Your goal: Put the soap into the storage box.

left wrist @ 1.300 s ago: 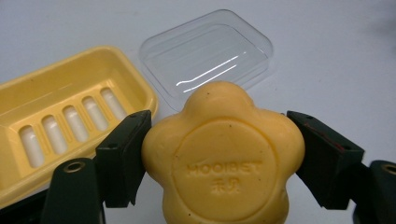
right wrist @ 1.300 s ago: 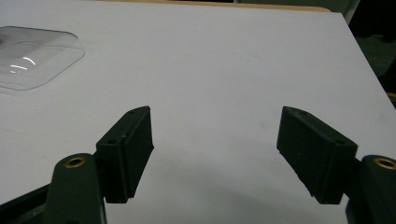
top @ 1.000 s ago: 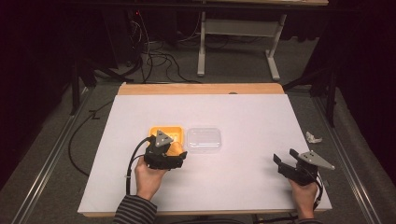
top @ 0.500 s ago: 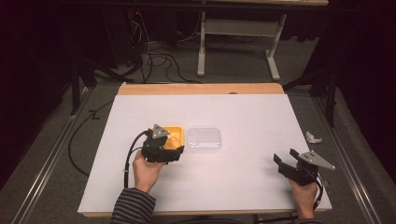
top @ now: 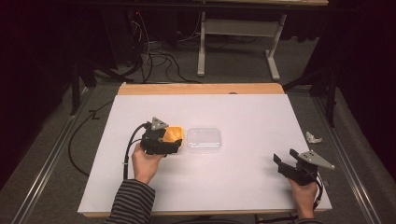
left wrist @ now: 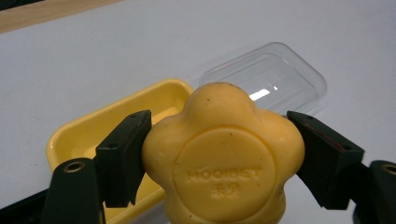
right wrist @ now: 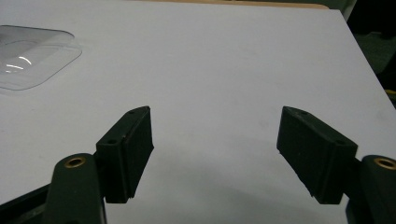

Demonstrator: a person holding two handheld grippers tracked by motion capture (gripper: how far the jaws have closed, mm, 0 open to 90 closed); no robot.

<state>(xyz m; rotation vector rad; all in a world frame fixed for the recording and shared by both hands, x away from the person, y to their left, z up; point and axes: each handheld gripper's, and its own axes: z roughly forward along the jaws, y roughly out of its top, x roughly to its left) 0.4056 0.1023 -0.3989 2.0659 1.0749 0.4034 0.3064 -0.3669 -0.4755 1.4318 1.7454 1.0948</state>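
Left tool (left wrist: 219, 158) grips yellow soap (left wrist: 223, 158), hiding part of the tray (left wrist: 84, 133); right tool (right wrist: 215, 154) gapes empty.

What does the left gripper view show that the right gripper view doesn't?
Left gripper view: a yellow flower-shaped soap clamped between the left gripper's fingers, above a yellow tray.

Right gripper view: the right gripper's fingers spread apart with nothing between them, over bare white table.

Both: the clear plastic lid lying on the white table.
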